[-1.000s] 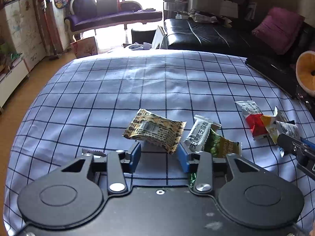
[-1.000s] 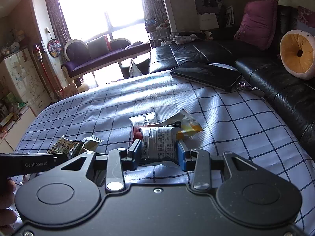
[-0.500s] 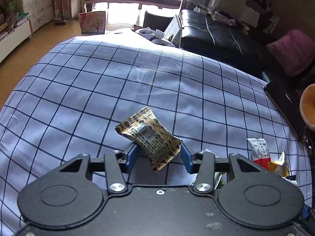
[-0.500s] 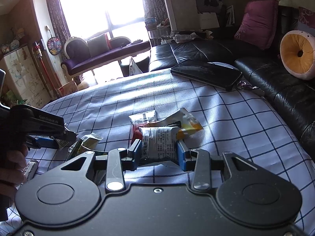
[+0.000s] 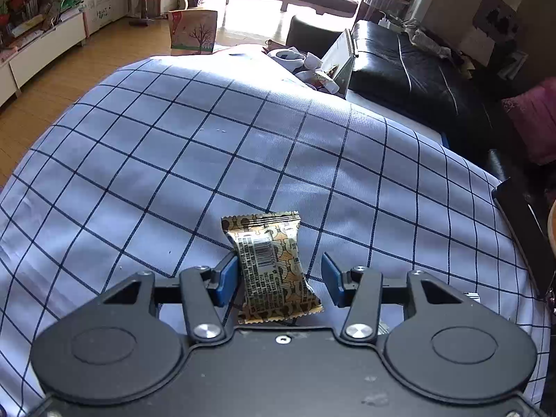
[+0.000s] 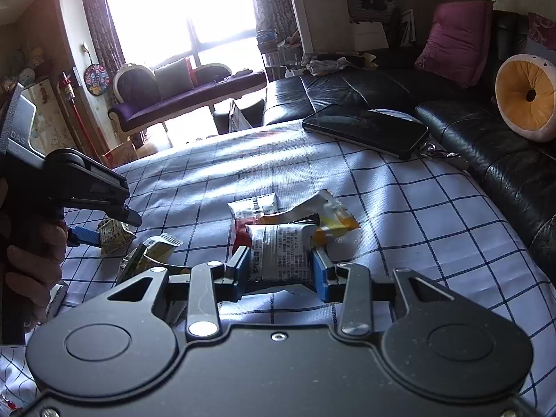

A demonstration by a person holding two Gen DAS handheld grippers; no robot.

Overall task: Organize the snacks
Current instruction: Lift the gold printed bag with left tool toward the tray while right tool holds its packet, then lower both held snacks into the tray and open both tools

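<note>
In the left wrist view a gold-and-brown snack packet [image 5: 272, 264] lies between my left gripper's [image 5: 279, 274] blue pads. The left pad [image 5: 227, 276] touches it, and the right pad [image 5: 330, 278] stands clear, so the jaws are open. In the right wrist view my right gripper [image 6: 281, 271] is shut on a white printed snack packet [image 6: 281, 255] resting on the checked cloth [image 6: 399, 215]. Behind it lie a white and red packet [image 6: 252, 208] and a yellow-cornered packet [image 6: 333, 213]. The left gripper [image 6: 87, 234] shows at the left with the gold packet [image 6: 111, 234].
A green and white packet pair [image 6: 149, 253] lies left of my right gripper. A black tablet [image 6: 365, 133] lies at the cloth's far right edge. A black leather sofa [image 6: 469, 128] borders the right side. The floor [image 5: 52, 87] drops away on the left.
My left gripper has carried the gold packet left and away from the other snacks, the packet has turned lengthwise, and the jaws have opened wider. My right gripper has stayed put.
</note>
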